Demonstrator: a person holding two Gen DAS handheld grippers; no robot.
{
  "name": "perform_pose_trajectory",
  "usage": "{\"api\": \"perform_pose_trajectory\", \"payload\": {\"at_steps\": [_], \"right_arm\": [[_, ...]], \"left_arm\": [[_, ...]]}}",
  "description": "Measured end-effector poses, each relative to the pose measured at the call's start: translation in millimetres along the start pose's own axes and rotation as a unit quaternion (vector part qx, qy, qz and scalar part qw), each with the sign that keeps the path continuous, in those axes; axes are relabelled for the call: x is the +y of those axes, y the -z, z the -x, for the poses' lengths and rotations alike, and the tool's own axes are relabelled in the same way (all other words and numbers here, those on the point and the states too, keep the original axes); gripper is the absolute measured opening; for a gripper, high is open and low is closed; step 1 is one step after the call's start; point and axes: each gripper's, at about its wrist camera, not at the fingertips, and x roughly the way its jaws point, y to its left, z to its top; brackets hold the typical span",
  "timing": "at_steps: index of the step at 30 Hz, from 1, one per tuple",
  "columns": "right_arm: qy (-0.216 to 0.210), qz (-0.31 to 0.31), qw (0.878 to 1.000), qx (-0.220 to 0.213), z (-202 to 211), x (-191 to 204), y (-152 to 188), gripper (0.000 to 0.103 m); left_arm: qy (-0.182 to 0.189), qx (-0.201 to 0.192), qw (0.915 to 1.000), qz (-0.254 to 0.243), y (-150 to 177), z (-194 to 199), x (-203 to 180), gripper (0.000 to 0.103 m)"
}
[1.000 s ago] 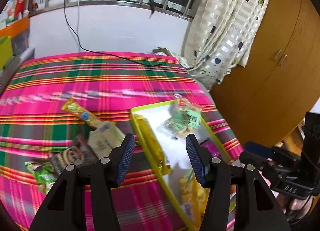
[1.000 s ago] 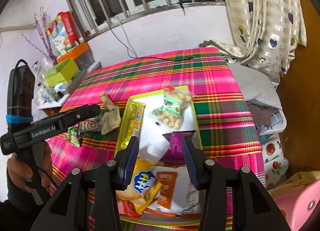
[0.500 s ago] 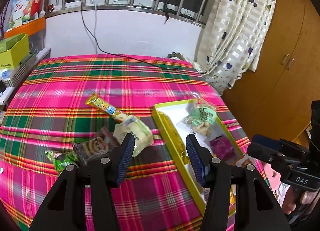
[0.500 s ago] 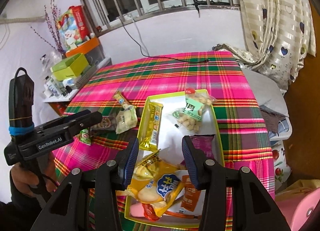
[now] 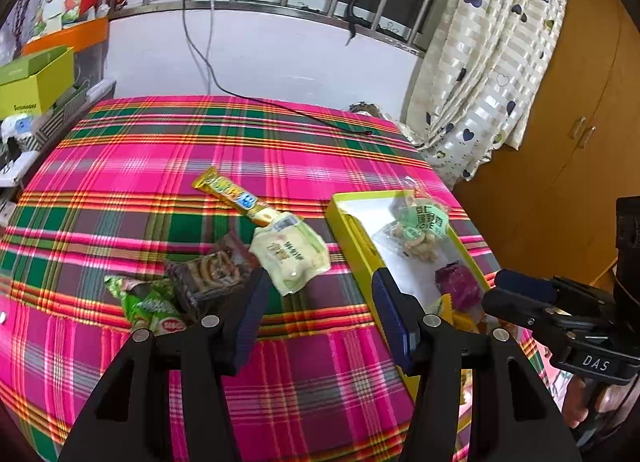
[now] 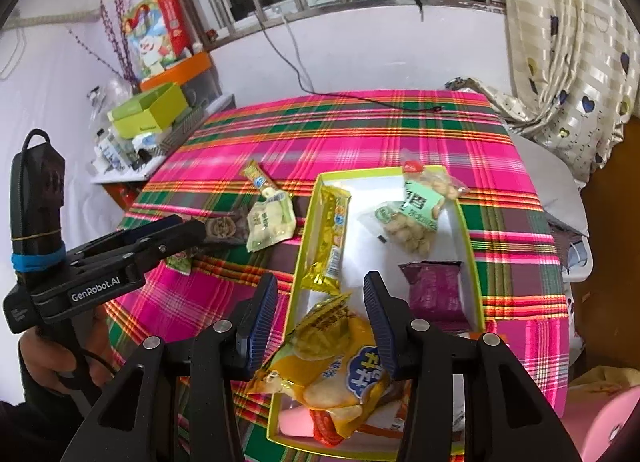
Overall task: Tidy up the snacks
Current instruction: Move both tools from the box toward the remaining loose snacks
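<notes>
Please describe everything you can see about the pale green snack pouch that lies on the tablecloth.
The pale green pouch is a soft, glossy, plastic-looking bag with faint print and a white label near its top. It lies flat and slightly crumpled on the plaid tablecloth, outside the yellow tray and left of it. Its top edge meets the end of the yellow snack bar; the brown cookie packet lies at its left. No gripper touches it.

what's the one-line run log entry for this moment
left gripper: open, empty, above plaid cloth | right gripper: open, empty, above yellow cardboard tray | loose: pale green pouch, gold wrapped bar
</notes>
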Motion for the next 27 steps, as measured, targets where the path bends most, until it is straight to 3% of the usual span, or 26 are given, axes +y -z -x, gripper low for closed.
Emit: {"api": "perform_pose_trajectory", "payload": {"at_steps": [18, 27], "right_arm": [[-0.022, 0.049, 0.998, -0.013, -5, 27, -21, 0.043], [-0.040, 0.070, 0.996, -0.028, -7, 37, -37, 0.042]], "left_arm": [[-0.055, -0.008, 0.9946, 0.087, 17, 15, 78, 0.055], [-0.064, -0.006, 0.9925, 0.104, 24, 12, 101, 0.055]]}}
